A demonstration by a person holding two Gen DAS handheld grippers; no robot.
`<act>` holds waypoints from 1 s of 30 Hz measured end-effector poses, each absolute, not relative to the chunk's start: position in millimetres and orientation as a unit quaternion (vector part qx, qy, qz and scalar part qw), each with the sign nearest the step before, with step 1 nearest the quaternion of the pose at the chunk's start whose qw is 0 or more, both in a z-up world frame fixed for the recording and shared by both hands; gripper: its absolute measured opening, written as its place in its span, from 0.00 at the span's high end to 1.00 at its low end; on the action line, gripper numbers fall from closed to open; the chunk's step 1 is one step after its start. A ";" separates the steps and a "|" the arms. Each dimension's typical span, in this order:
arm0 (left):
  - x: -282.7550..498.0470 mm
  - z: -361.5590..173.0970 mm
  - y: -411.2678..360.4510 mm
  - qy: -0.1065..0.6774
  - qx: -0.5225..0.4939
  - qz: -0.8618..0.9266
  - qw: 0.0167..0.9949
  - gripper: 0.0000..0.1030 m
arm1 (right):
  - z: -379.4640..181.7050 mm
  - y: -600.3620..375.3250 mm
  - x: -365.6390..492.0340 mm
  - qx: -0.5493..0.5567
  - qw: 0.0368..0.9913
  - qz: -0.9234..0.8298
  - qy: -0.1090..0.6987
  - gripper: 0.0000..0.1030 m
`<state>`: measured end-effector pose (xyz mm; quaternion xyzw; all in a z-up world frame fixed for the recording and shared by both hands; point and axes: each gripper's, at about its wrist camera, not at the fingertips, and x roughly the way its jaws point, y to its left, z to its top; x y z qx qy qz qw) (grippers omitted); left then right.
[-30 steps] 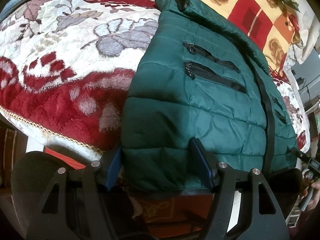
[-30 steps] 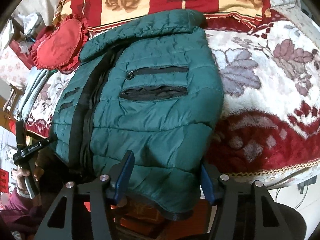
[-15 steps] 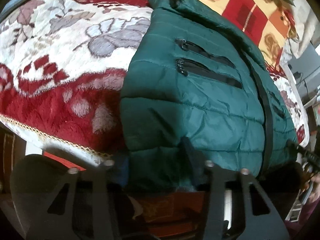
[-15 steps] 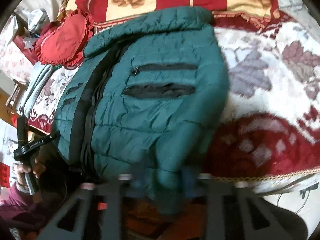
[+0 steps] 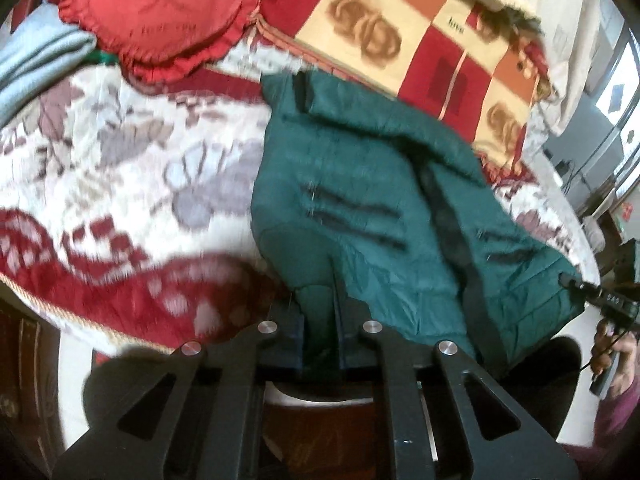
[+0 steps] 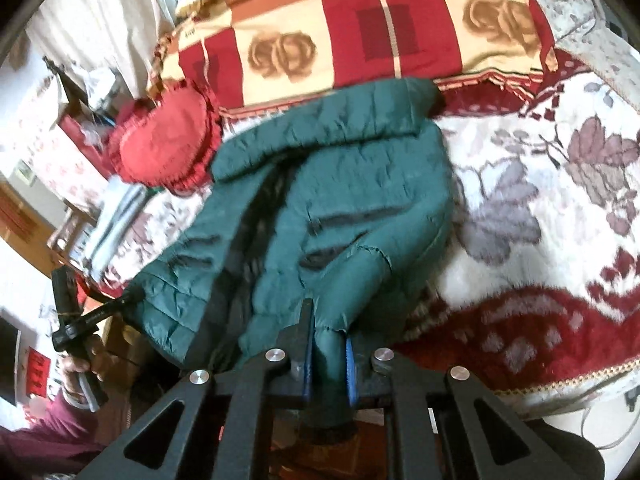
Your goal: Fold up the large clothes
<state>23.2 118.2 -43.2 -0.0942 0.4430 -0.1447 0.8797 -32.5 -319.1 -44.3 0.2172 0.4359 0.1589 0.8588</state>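
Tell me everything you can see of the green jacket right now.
The green jacket is a dark teal, quilted puffer with shiny fabric, a black front zipper strip and black zipped pockets. It lies front-up on the floral bedspread, collar toward the checked rose blanket, beside a red ruffled cushion. Its hem is gathered and raised off the bed edge: the left gripper and right gripper, jaws just closed, each pinch a bottom corner.
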 end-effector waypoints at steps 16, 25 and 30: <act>96.0 23.8 110.7 0.379 -0.094 -0.096 0.916 0.90 | 18.9 -348.7 40.3 0.254 0.887 0.141 0.359 0.89; 137.4 30.3 96.3 0.360 -0.063 -0.065 0.929 0.90 | 27.5 -355.0 99.1 0.235 0.894 0.113 0.365 0.90; 152.7 31.0 86.4 0.353 -0.044 -0.054 0.933 0.90 | 24.4 -357.8 123.5 0.232 0.893 0.100 0.373 0.90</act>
